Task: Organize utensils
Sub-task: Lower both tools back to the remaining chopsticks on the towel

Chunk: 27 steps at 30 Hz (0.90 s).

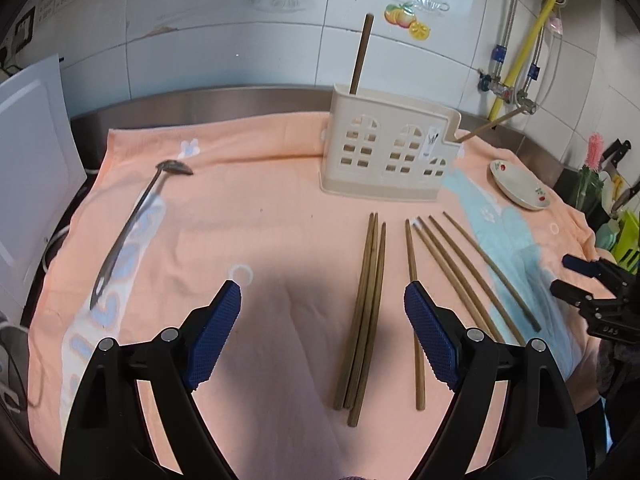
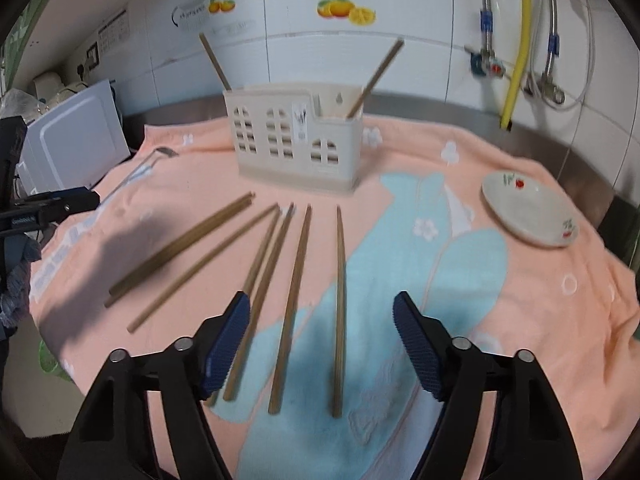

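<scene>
Several wooden chopsticks lie fanned on the peach towel (image 1: pixel 248 208): a bundle of three (image 1: pixel 366 312), a single one (image 1: pixel 411 256), and more to the right (image 1: pixel 460 272). My left gripper (image 1: pixel 322 312) hovers open above the towel, and the bundle lies below between its pads. In the right wrist view my right gripper (image 2: pixel 322 316) is open over two chopsticks (image 2: pixel 340 300) without touching them. The cream holder (image 2: pixel 296 136) stands behind, with one chopstick upright (image 1: pixel 362 54) and one leaning (image 2: pixel 376 76). A metal spoon (image 1: pixel 132 224) lies at the left.
A small white plate (image 2: pixel 528 208) with red flowers rests on the towel at the right. A white board (image 1: pixel 32 152) leans at the left edge. Pipes and a yellow hose (image 2: pixel 518 40) run down the tiled wall. Knives and green items (image 1: pixel 624 216) crowd the far right.
</scene>
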### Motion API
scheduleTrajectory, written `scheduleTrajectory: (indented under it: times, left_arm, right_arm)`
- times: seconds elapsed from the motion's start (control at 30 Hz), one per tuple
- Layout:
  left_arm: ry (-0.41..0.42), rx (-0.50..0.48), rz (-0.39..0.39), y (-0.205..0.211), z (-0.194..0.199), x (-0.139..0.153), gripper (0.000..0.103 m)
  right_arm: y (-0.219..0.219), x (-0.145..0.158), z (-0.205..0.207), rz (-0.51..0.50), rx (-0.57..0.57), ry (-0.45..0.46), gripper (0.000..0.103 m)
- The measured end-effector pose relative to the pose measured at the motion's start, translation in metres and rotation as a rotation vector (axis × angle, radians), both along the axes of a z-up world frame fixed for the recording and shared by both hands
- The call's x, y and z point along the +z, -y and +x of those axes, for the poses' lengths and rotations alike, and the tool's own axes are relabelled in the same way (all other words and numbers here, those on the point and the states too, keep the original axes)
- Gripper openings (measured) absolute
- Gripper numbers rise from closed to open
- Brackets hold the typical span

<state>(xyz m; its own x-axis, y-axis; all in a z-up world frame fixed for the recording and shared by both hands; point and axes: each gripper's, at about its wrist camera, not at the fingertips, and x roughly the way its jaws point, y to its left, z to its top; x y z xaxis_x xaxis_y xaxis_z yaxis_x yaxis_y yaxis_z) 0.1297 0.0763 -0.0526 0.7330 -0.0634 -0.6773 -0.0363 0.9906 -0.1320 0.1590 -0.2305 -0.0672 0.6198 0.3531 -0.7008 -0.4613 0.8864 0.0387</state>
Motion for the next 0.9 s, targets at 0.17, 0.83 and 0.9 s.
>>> scheduleTrajectory:
  times: [0.17, 0.83, 0.9]
  left_arm:
    - [-0.012, -0.002, 0.002, 0.000, -0.004, -0.006, 0.083]
    - [-0.088, -0.086, 0.010, 0.013, -0.002, -0.038, 0.073]
    - [-0.103, -0.102, 0.017, 0.016, 0.000, -0.043, 0.068]
  right_arm:
    - [-0.003, -0.020, 0.001, -0.010, 0.002, -0.043, 0.059]
    - [0.001, -0.056, 0.022, 0.000, -0.042, -0.151, 0.020]
    - [0.002, -0.057, 0.022, -0.002, -0.046, -0.153, 0.017]
